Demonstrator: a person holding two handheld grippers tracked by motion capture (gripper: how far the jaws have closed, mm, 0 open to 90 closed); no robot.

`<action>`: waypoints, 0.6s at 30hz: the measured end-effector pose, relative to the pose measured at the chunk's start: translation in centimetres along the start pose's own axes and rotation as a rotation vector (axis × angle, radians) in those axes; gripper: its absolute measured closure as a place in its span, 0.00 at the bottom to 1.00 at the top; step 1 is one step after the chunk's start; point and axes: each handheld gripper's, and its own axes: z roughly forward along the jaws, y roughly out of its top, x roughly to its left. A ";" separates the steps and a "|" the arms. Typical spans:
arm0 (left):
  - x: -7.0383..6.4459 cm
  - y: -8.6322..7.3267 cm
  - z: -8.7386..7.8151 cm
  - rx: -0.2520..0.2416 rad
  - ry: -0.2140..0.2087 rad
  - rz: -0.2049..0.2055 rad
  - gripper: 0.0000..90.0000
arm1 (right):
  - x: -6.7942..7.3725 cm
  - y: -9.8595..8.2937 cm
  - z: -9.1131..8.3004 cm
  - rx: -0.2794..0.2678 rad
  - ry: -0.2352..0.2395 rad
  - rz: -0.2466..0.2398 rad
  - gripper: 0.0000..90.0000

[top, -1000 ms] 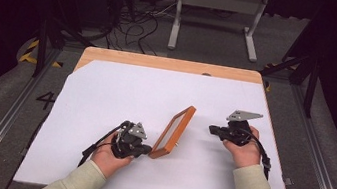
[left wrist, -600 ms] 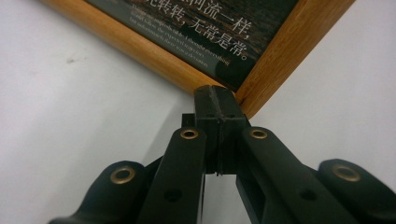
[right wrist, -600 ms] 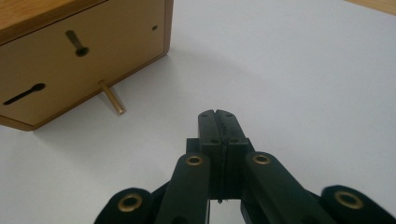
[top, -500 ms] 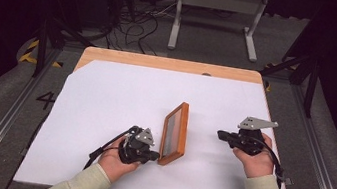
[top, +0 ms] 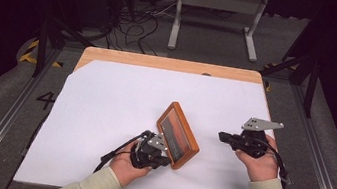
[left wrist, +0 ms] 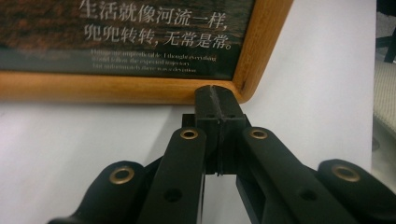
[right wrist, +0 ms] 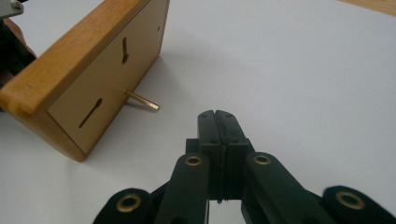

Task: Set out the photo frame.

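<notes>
My left gripper fingers are clenched, tips touching the wooden picture frame; my right gripper, at 3 o'clock, is clenched empty.

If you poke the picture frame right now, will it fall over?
Probably, if poked hard. The picture frame stands tilted on its lower edge, propped behind by one thin brass peg, so it looks tippy. Its thick wooden border suggests it is stiff, not floppy. The front may be glass, so a fall could crack it. The left gripper, jaws shut, touches its corner.
</notes>
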 end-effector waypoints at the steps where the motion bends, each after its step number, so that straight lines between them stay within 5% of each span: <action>1: 0.0 0.0 0.0 0.000 0.000 0.000 1.00 | 0.0 0.0 0.0 0.000 0.000 0.000 0.97; 7: -0.3 0.3 0.4 0.004 0.008 0.014 0.99 | 0.6 0.9 -0.2 -0.010 0.006 0.064 0.84; 9: -0.1 0.2 0.1 0.008 0.008 0.003 0.96 | 1.4 2.4 -0.4 -0.047 0.042 0.132 0.79; 13: 0.2 0.0 -1.2 -0.021 0.014 -0.008 0.94 | 2.4 4.1 -0.1 -0.077 0.093 0.160 0.73; 18: 0.8 -0.6 -2.7 -0.037 0.033 -0.027 0.89 | 4.8 7.3 2.4 0.037 0.130 0.167 0.59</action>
